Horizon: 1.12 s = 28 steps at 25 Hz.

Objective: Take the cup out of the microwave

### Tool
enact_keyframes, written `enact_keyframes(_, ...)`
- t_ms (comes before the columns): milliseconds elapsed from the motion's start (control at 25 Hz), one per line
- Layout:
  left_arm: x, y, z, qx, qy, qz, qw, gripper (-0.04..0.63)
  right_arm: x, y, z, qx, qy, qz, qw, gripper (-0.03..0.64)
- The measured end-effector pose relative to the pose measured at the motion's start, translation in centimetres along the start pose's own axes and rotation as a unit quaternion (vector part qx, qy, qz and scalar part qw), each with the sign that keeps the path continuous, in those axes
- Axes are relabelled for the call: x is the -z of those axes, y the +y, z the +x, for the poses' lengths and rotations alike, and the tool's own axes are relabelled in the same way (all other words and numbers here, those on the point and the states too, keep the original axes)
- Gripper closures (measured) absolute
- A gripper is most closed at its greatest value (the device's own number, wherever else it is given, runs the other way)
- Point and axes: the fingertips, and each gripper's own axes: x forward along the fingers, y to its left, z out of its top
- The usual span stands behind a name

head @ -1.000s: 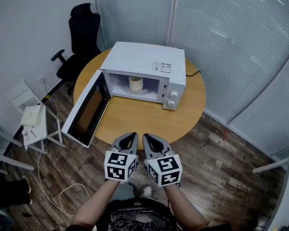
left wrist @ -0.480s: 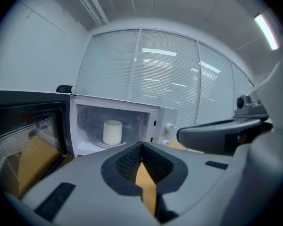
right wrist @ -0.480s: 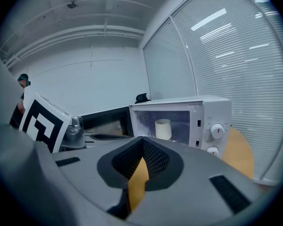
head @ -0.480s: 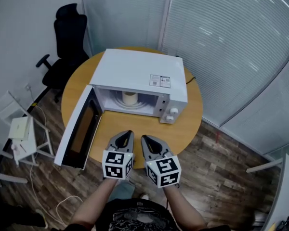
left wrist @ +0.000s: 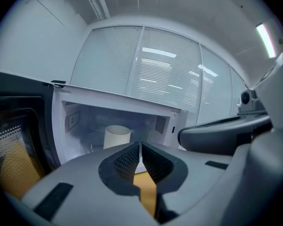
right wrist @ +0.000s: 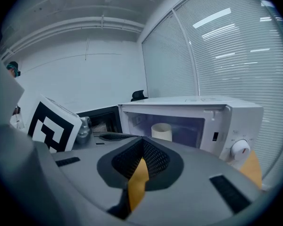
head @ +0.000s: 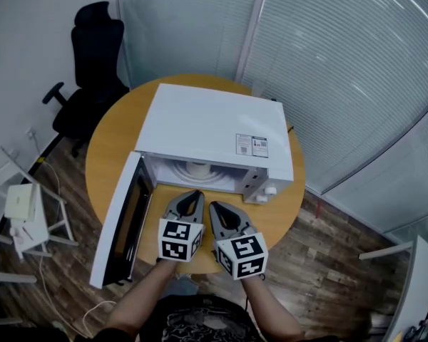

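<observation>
Much nearer now: brought left gripper (head: 194, 197) and right gripper (head: 217, 210), each pinched shut on nothing, in over the near edge of the tabletop (head: 110, 148) before the open microwave (head: 210, 123), with cup (left wrist: 117, 135) untouched inside, so must part jaws before reaching.

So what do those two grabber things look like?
Both the left gripper and the right gripper are smooth and grey, tapering to a point like beaks. Inside are black bumpy pads. Each carries a white cube printed with black square patterns. The person wears a dark patterned shirt.
</observation>
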Motion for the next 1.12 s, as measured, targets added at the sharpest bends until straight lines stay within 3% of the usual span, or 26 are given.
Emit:
enact_keyframes(280, -0.3, 2.6, 2.1, -0.003, -0.009, -0.009, 0.9999, 0.582, -0.8, -0.7, 2.6, 0.016, 0.011, -0.006, 1.0, 0.601)
enact_keyframes(640, 0.5, 4.2, 5.2, -0.01, -0.005, -0.017, 0.9998, 0.436, -1.1, -2.2, 4.1, -0.008, 0.014, -0.016, 1.0, 0.601)
enact_keyframes(840, 0.9, 4.7, 7.5, -0.029, 0.003, -0.01, 0.9995, 0.29, -1.2, -3.7, 4.2, -0.038, 0.017, -0.023, 0.999, 0.601)
enact_keyframes(1120, 1.1, 6.3, 9.7, -0.067, 0.009, -0.009, 0.9977, 0.221, -1.1, -4.9, 4.4, -0.081, 0.022, -0.036, 0.996, 0.601)
